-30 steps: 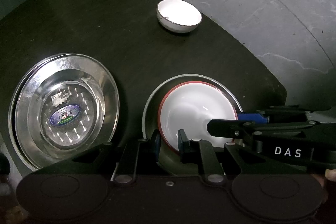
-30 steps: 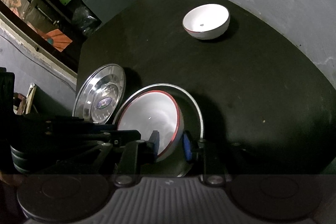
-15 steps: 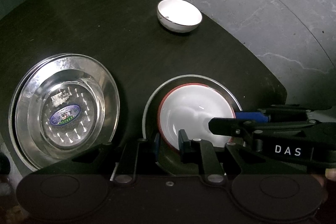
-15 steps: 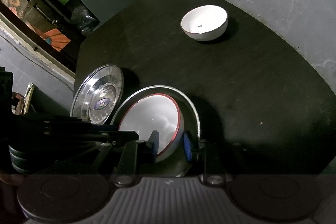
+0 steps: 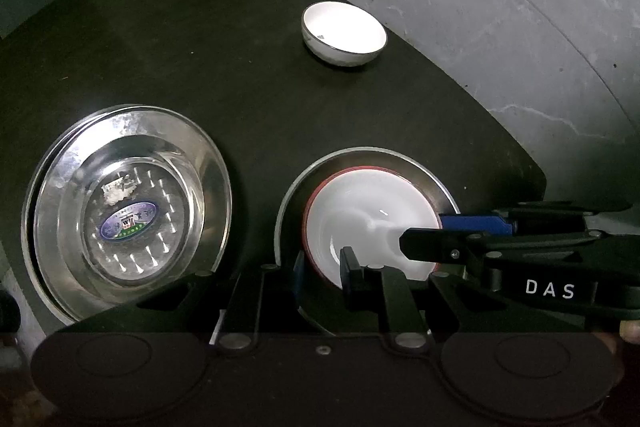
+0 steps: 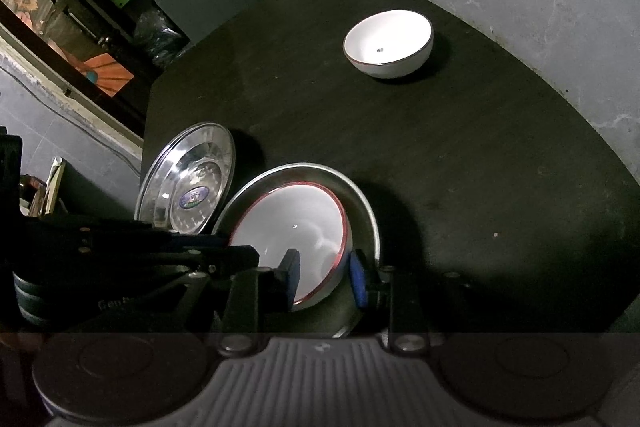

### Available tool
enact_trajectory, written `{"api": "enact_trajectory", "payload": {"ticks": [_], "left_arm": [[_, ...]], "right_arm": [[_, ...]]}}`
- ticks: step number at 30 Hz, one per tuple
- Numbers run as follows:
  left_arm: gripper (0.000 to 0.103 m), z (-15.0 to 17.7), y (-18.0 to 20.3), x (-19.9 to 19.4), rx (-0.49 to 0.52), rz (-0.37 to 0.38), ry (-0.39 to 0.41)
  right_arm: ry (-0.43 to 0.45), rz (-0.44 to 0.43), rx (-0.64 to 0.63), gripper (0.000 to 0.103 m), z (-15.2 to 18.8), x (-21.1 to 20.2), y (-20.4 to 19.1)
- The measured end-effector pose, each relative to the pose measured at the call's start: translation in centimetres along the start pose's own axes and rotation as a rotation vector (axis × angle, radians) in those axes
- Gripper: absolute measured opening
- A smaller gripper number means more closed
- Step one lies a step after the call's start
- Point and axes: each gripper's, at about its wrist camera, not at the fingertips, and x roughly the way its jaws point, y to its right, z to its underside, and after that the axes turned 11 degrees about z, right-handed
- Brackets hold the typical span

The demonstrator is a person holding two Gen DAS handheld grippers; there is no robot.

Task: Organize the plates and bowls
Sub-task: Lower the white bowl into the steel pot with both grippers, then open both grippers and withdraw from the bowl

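Grippers are both working at the red-rimmed bowl [image 5: 362,215], which is sitting inside a steel plate [image 5: 372,157] near the front of the dark table [image 5: 248,87]. I am seeing my left gripper [image 5: 322,269] straddling the bowl's near rim, one finger outside and one inside; the gap is narrow, but I cannot tell whether the pads are actually pressing the rim. My right gripper [image 6: 324,277] is straddling the same bowl [image 6: 292,223] at its right edge, its blue pads [image 6: 359,281] close either side of the wall, the outer one showing a small gap; grip likewise not confirmed. In the left view that gripper [image 5: 424,233] is reaching in from the right across the bowl.

To the left, apart from the first plate, stacked steel plates [image 5: 128,219] are lying flat with a blue oval sticker in the centre. A white bowl [image 5: 344,33] is standing alone farther back, well apart from the rest.
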Motion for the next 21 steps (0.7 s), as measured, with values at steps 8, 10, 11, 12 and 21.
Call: {"api": "enact_trajectory", "payload": {"ticks": [8, 10, 11, 12, 21], "left_arm": [[0.019, 0.05, -0.09, 0.04, 0.001, 0.001, -0.001], [0.021, 0.00, -0.11, -0.05, 0.002, 0.000, 0.002], [0.022, -0.07, -0.12, -0.15, 0.003, 0.000, 0.005], [0.022, -0.08, -0.12, -0.26, 0.004, 0.001, 0.009], [0.027, -0.19, 0.03, -0.71, -0.003, 0.007, 0.024]], "right_arm": [[0.001, 0.001, -0.006, 0.032, 0.01, -0.17, -0.10], [0.003, 0.001, -0.008, 0.034, -0.01, -0.31, -0.10], [0.005, 0.001, -0.009, 0.035, -0.06, -0.37, -0.13], [0.005, 0.002, -0.010, 0.035, -0.08, -0.43, -0.13], [0.017, 0.001, -0.011, 0.037, -0.32, -0.97, -0.06]]}}
